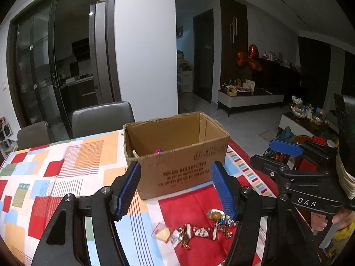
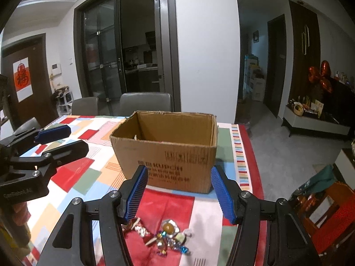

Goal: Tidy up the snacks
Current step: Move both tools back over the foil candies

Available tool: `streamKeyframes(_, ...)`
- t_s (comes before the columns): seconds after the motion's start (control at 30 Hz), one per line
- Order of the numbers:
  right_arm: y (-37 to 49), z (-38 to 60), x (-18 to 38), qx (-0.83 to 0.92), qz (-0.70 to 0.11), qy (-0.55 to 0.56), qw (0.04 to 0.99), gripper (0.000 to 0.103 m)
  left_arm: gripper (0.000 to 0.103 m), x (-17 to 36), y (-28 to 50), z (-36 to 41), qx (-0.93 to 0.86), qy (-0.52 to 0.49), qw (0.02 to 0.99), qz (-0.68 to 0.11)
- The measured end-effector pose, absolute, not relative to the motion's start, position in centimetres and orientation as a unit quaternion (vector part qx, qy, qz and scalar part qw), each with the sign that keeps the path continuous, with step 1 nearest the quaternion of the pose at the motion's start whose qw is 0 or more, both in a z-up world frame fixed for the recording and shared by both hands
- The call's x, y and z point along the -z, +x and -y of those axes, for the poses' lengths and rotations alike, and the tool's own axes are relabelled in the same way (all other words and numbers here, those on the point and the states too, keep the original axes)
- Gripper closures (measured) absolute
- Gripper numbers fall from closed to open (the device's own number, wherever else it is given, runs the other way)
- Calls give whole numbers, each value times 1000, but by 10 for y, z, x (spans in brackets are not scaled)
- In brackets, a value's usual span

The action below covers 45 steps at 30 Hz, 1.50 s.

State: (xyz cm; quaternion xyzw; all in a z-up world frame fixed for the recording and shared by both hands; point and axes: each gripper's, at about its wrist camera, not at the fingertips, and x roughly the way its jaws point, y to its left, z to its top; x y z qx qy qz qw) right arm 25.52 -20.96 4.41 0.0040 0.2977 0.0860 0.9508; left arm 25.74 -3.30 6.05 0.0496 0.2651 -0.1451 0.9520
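An open cardboard box (image 1: 177,153) (image 2: 168,155) stands on the patchwork tablecloth, with a pink item (image 1: 158,151) low inside it. A heap of wrapped snacks (image 1: 195,230) (image 2: 164,237) lies on the cloth in front of the box. My left gripper (image 1: 177,190) hovers open above and just left of the heap, nothing between its blue pads. My right gripper (image 2: 178,190) is open too, over the heap, empty. Each view catches the other gripper at its side: the right one (image 1: 295,155) and the left one (image 2: 60,139).
Two grey chairs (image 1: 102,117) (image 2: 144,102) stand behind the table. The tablecloth (image 1: 55,177) (image 2: 77,173) covers the table, whose right edge drops to a grey floor. A red chair with clutter (image 2: 328,204) stands at the right. A hand (image 1: 328,221) holds the right gripper.
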Motion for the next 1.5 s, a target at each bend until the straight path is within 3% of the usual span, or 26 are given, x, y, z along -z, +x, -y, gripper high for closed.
streamKeyframes(0.77,206,184,48,-103,-381,38,918,44,44,30,224,18,157,55,922,-350)
streamKeyframes(1.5,229,177,105,-126,-451,57,881,74,69,99,267,26,189,19,875,-446)
